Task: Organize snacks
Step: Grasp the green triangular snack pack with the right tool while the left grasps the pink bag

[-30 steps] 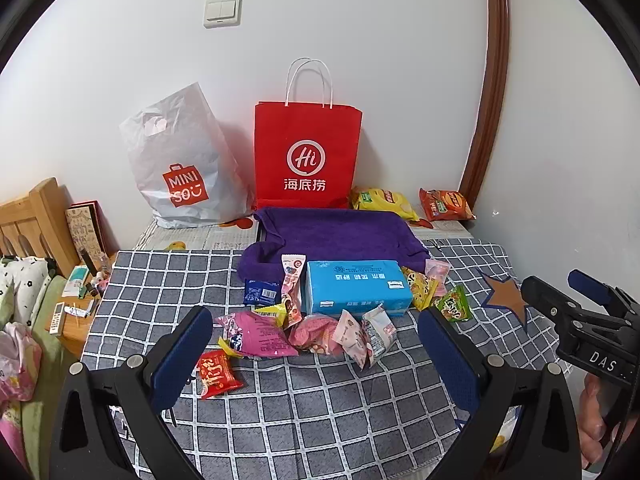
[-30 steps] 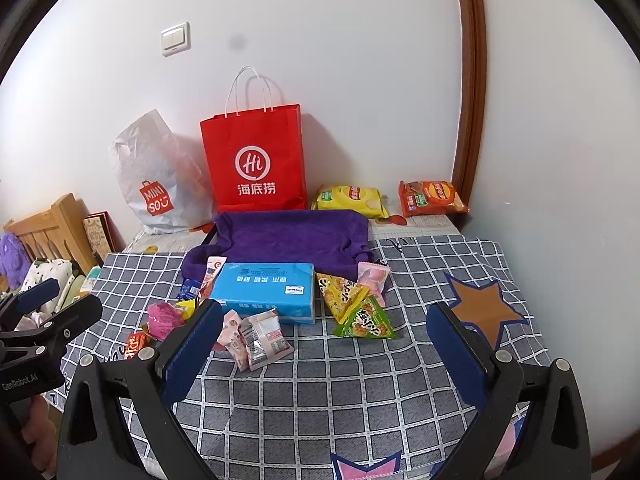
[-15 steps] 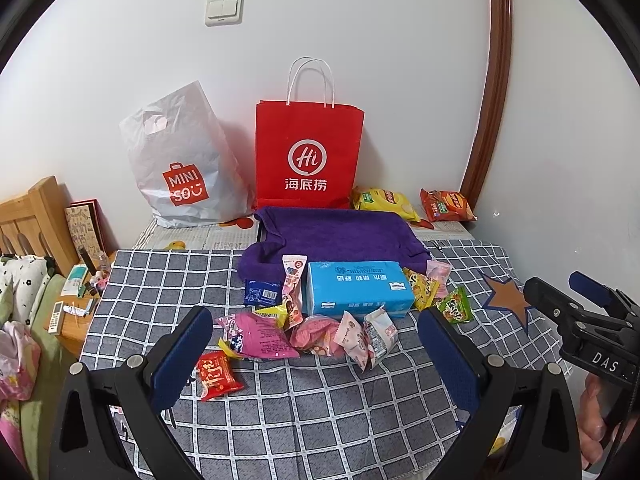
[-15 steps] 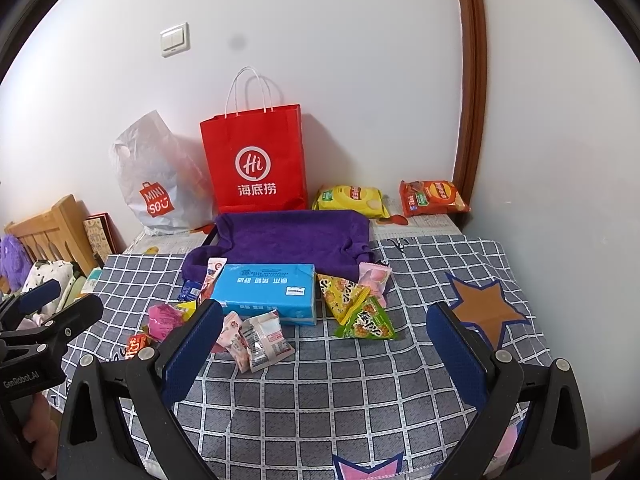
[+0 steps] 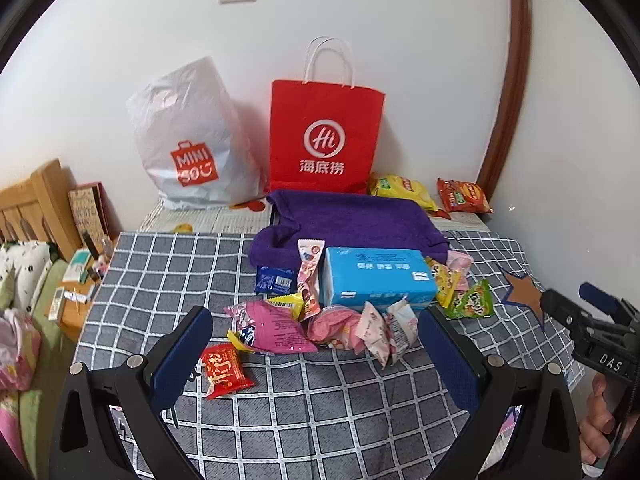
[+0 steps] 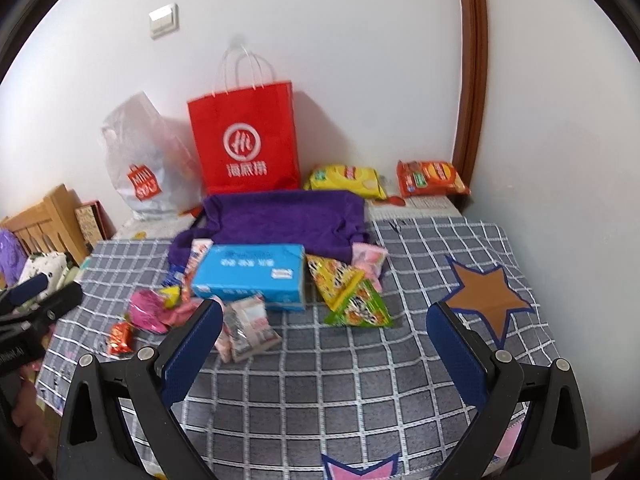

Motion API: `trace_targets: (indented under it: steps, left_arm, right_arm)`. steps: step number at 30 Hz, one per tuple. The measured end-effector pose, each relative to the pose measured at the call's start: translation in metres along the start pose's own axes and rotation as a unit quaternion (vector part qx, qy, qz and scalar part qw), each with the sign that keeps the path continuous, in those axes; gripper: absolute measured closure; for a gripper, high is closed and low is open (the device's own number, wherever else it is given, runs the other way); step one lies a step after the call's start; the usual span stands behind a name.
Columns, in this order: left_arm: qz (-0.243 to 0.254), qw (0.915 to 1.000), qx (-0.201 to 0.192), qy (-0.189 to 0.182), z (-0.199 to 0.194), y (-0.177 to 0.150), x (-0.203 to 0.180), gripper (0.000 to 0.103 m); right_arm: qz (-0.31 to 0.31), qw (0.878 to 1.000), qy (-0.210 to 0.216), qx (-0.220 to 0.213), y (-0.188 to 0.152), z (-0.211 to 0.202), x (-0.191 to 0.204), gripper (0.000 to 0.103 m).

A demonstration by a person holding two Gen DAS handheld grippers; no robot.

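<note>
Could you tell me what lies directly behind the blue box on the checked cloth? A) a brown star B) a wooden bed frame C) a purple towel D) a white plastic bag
C: the purple towel lies spread just behind the blue box, between it and the red paper bag.

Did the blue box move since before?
No. In the left wrist view the blue box sits just as before, right in front of the purple cloth, below the red bag.

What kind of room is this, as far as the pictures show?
Probably a bedroom at home: a checked bedcover spread under the snacks, a wooden headboard at the left, and shopping bags against the wall.
</note>
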State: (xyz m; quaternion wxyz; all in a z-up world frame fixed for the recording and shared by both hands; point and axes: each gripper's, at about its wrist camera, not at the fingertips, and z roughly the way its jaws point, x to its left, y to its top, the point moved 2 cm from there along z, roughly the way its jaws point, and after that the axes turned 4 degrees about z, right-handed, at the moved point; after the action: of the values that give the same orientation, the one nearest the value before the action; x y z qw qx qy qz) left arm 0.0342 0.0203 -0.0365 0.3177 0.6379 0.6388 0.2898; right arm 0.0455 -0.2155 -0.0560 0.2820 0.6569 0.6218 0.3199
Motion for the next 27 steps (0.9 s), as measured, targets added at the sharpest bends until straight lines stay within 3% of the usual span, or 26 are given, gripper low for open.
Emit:
trace_targets:
  steps: [9,14,23,27]
  left_arm:
    - [-0.011,0.9991,0.041,0.007,0.049,-0.017,0.018,0.001]
    - [-0.016,0.9982,0.058,0.005,0.07,-0.025,0.028,0.004]
    - [-0.026,0.9963,0.082,-0.007,0.098,-0.031,0.034,0.008]
    - [-0.023,0.9957,0.089,-0.009,0.109,-0.03,0.033,0.008]
  right_arm:
    - [0.001,0.999,-0.036,0.04,-0.024,0.057,-0.025,0.002]
    - [0.028,0.997,-0.022,0.063,-0.032,0.093,-0.045,0.003]
    - [0.06,0.994,-0.018,0.084,-0.029,0.139,-0.062,0.017]
    - [0.067,0.993,0.007,0.096,-0.026,0.156,-0.064,0.018]
